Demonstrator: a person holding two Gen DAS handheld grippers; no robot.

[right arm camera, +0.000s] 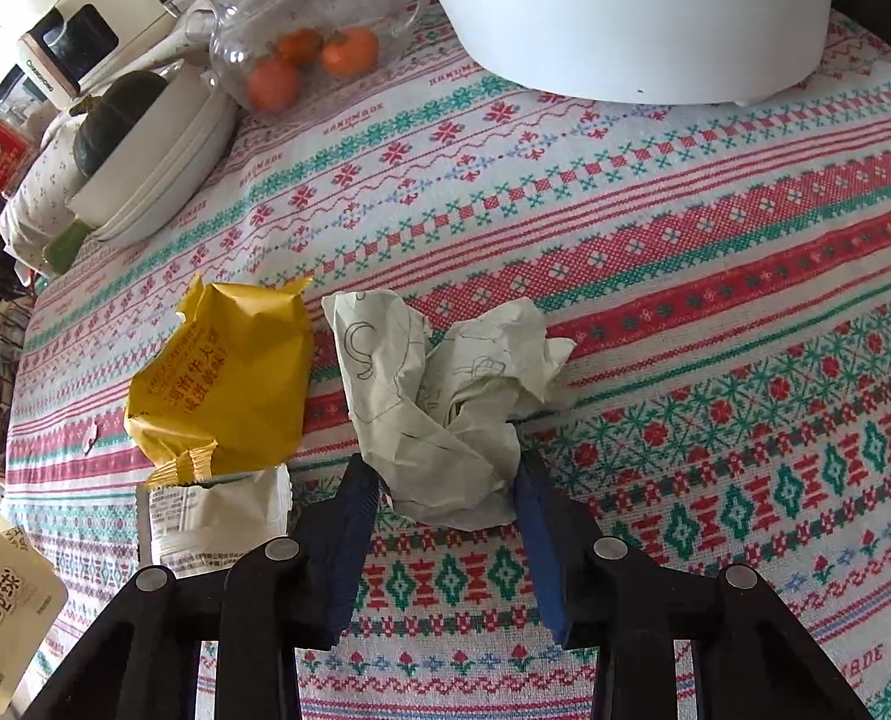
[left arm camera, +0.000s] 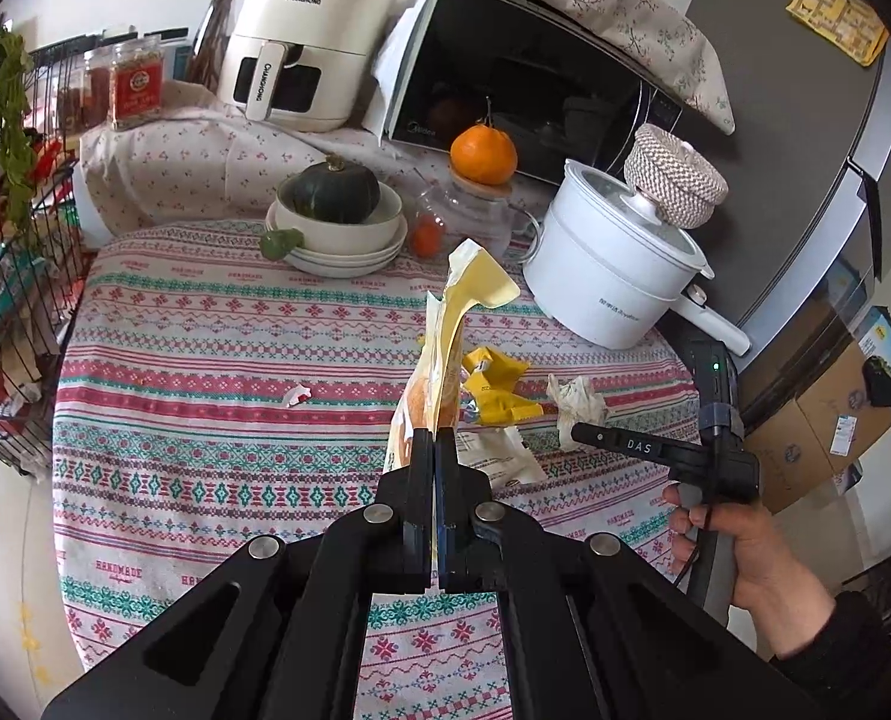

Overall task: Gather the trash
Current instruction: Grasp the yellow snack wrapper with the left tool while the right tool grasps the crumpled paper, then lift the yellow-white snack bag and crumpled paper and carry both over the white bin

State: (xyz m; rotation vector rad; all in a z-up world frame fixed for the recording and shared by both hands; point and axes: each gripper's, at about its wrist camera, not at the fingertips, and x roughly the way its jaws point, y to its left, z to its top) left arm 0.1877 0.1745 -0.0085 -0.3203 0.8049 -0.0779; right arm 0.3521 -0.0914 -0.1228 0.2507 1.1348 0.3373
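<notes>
My left gripper (left arm camera: 433, 435) is shut on a pale yellow snack bag (left arm camera: 457, 312) and holds it upright above the patterned tablecloth (left arm camera: 205, 360). A yellow wrapper (left arm camera: 496, 387) (right arm camera: 229, 372), a white wrapper (left arm camera: 499, 459) (right arm camera: 217, 516) and a crumpled paper ball (left arm camera: 577, 399) (right arm camera: 445, 408) lie on the table. My right gripper (right arm camera: 448, 477) stands with its jaws on either side of the paper ball, both pads touching it. The held bag's corner shows in the right wrist view (right arm camera: 1, 612). A small red-and-white scrap (left arm camera: 297, 394) lies to the left.
A white Royalstar pot (left arm camera: 619, 258) (right arm camera: 637, 18) stands at the back right. A glass jar with small oranges (right arm camera: 307, 42), stacked bowls with a green squash (left arm camera: 337, 222), an air fryer (left arm camera: 301, 42), a microwave (left arm camera: 529, 84) and a wire rack (left arm camera: 13, 276) ring the table.
</notes>
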